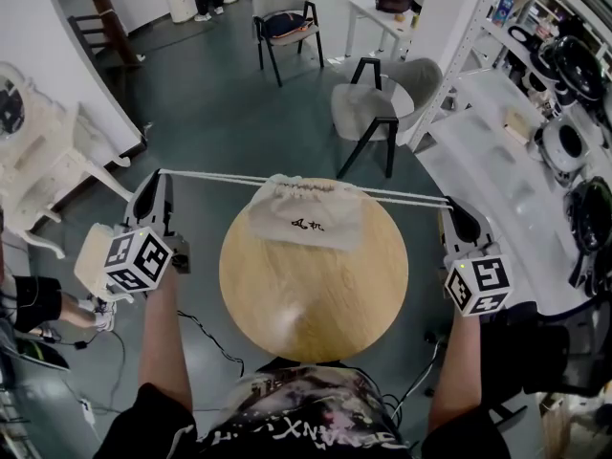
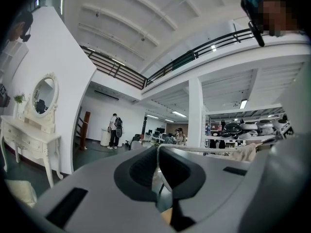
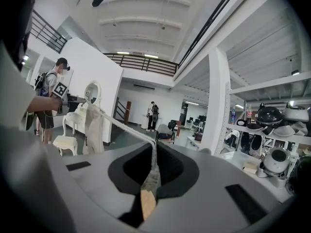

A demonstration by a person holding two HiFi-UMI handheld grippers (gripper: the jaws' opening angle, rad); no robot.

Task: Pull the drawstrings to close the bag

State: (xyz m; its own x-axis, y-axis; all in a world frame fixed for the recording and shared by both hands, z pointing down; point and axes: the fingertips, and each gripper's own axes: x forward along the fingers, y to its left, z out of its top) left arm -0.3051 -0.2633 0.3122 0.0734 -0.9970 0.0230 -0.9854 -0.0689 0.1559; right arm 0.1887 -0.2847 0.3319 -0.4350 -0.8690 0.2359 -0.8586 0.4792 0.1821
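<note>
**Drawstring bag: closing judged almost done**

- Left gripper (image 1: 156, 182): held out past the left rim of the table (image 1: 306, 304). Its jaws are pressed together on the left drawstring (image 1: 215, 177), which is seen in the left gripper view to enter the slit between them.
- Left drawstring: drawn taut in a straight line from the jaws to the bag's mouth.
- Bag (image 1: 306, 216): pale cloth with a dark mark on its front, placed midway between the two grippers over the far part of the table. The mouth is seen puckered into tight gathers, and no open gap can be made out. In the right gripper view the bag appears to hang from the cords, so contact with the table cannot be confirmed.
- Right drawstring (image 1: 406, 197): likewise stretched tight, running from the mouth to the right.
- Right gripper (image 1: 457, 208): held past the right rim, with its jaws clamped on the right drawstring.

Done: both cords are gripped and pulled apart, and the mouth is gathered.
Left: at most a final tug, then the cords are to be let go.
</note>
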